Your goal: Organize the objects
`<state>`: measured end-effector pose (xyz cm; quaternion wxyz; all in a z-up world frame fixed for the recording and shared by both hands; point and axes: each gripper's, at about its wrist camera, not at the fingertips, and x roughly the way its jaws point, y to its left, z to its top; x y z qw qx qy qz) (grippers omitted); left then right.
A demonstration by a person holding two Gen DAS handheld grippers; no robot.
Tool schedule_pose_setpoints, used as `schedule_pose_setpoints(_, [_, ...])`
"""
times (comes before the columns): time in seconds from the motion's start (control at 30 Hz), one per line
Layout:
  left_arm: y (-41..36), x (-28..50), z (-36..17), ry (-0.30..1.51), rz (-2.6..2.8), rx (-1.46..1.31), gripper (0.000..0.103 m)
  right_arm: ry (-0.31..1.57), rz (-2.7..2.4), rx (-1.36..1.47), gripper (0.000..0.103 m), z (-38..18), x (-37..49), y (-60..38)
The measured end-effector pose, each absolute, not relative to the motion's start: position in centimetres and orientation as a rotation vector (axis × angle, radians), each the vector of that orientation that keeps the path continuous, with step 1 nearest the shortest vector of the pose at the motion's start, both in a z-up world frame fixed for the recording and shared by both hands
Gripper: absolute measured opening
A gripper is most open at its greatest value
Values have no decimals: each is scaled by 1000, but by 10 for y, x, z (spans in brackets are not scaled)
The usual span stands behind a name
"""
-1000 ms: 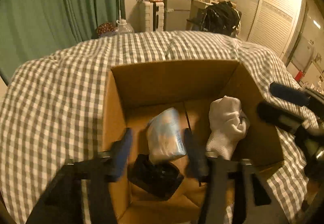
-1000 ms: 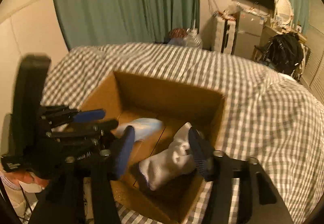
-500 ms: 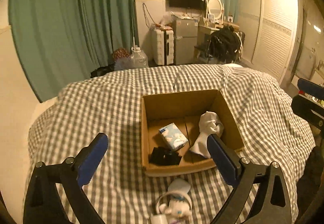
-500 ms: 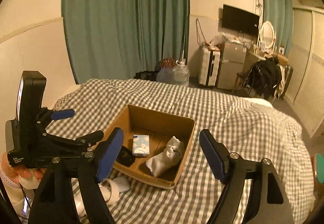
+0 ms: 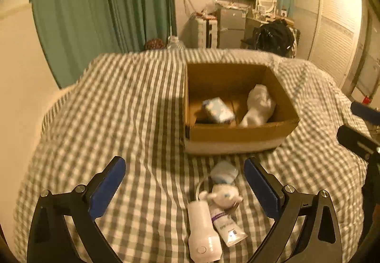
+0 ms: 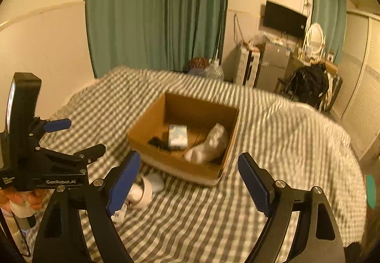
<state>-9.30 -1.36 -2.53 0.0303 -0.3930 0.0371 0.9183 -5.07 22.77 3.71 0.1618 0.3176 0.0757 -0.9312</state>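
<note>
Lying between open left fingers [image 5: 260, 188]: toiletries [image 5: 213, 213].

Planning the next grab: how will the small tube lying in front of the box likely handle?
The tube looks soft-sided, so it would probably squash under the pads. It lies flat on the checked bedcover, touching a white device, so pushing it may nudge that too.

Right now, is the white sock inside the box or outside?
Inside. The white sock lies on the floor of the cardboard box, beside the tissue pack.

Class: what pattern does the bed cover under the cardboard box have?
Grey and white check on the bed cover, clearest in the left wrist view.
</note>
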Motion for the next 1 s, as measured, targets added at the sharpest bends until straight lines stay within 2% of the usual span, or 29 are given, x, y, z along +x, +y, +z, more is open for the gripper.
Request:
schedule_pose_setpoints(0.33, [-7, -61, -114, 176, 2716, -1438, 102, 153, -2575, 1116, 84, -56, -71, 229])
schedule_pose_setpoints(0.53, [10, -45, -125, 265, 2613, -1411, 100, 113, -2559, 1176, 84, -75, -74, 234])
schedule_pose_setpoints(0.6, [14, -45, -130, 279, 2577, -1427, 88, 104, -2562, 1168, 84, -74, -72, 235])
schedule_pose_setpoints(0.63, [16, -46, -133, 286, 2561, -1435, 78, 104, -2563, 1166, 84, -73, -71, 235])
schedule_pose_setpoints(0.73, [18, -47, -139, 295, 2537, -1448, 72, 103, -2562, 1164, 84, -73, -68, 235])
schedule_pose_setpoints(0.83, [14, -44, -134, 278, 2557, -1441, 51, 98, -2556, 1167, 84, -74, -65, 233])
schedule_pose_setpoints(1.0, [8, -38, -130, 227, 2547, -1446, 50, 101, -2544, 1171, 84, -76, -60, 229])
